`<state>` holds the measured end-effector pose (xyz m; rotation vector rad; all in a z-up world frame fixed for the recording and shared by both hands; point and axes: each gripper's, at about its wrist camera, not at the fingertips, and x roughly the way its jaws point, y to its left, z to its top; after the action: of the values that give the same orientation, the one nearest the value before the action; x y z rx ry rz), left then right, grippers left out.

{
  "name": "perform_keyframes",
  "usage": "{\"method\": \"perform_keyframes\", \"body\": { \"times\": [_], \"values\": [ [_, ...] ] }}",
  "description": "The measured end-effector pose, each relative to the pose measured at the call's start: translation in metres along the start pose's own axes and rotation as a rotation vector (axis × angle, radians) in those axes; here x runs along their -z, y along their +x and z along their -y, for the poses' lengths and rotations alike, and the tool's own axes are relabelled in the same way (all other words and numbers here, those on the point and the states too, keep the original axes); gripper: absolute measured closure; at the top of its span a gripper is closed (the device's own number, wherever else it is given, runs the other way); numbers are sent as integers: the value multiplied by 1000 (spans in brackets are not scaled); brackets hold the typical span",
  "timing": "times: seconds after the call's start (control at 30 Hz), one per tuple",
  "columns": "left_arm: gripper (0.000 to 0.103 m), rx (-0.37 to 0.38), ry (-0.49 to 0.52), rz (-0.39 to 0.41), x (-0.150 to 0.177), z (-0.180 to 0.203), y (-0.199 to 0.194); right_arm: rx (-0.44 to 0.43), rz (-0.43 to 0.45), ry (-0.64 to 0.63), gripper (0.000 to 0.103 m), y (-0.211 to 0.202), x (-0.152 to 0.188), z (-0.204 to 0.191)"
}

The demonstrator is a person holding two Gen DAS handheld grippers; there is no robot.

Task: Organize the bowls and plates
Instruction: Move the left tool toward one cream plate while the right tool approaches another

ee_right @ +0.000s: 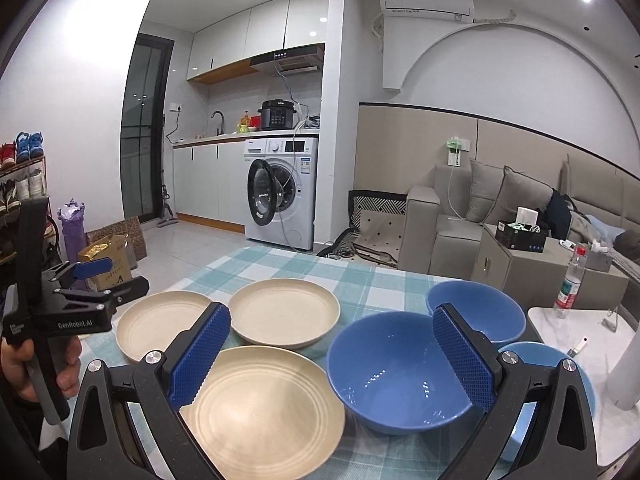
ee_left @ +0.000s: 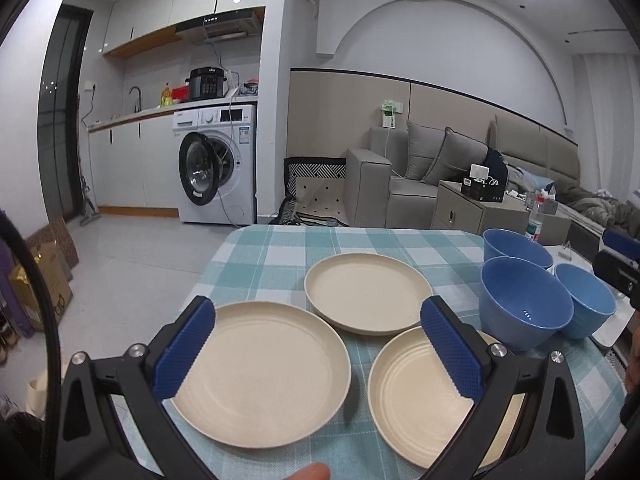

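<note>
On the teal-and-white checked tablecloth [ee_right: 280,264], three round cream plates [ee_right: 284,312] cluster at ten to twelve o'clock of centre, three glossy blue bowls [ee_right: 392,372] at three o'clock. The right gripper [ee_right: 332,360] hangs wide open above them. At nine o'clock a hand [ee_right: 60,368] grips the black left gripper [ee_right: 96,276], side-on.

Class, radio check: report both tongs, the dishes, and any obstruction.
Left tongs open, empty, above the plates. Right tongs open, empty, above the bowls. Three plates, three bowls, all unstacked on the tablecloth. Nothing in the way.
</note>
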<state>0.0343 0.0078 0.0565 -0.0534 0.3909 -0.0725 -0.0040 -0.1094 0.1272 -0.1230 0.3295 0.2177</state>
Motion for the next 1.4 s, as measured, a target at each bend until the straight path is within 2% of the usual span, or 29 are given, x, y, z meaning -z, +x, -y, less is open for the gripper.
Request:
{"method": "perform_keyframes", "body": {
  "times": [0.2, 0.37, 0.57, 0.73, 0.8, 1.1, 1.4],
  "values": [
    [0, 24, 8, -12, -10, 1, 11, -26, -28, 0, 0, 10, -17, -9],
    [0, 37, 24, -98, -18, 0, 28, -23, -65, 6, 0, 24, -31, -11],
    [0, 73, -7, -104, -32, -6, 42, -9, -149, 26, 0, 50, -45, -7],
    [0, 39, 0, -109, -42, -8, 53, 7, -180, 53, 0, 71, -56, 0],
    [0, 47, 5, -120, -45, -8, 57, 3, -194, 62, 0, 80, -59, 2],
    [0, 71, -1, -164, -58, -11, 83, 1, -277, 84, 0, 121, -60, 5],
    [0, 71, 2, -220, -62, -12, 115, 4, -402, 142, 0, 172, -56, 15]
  ]
}}
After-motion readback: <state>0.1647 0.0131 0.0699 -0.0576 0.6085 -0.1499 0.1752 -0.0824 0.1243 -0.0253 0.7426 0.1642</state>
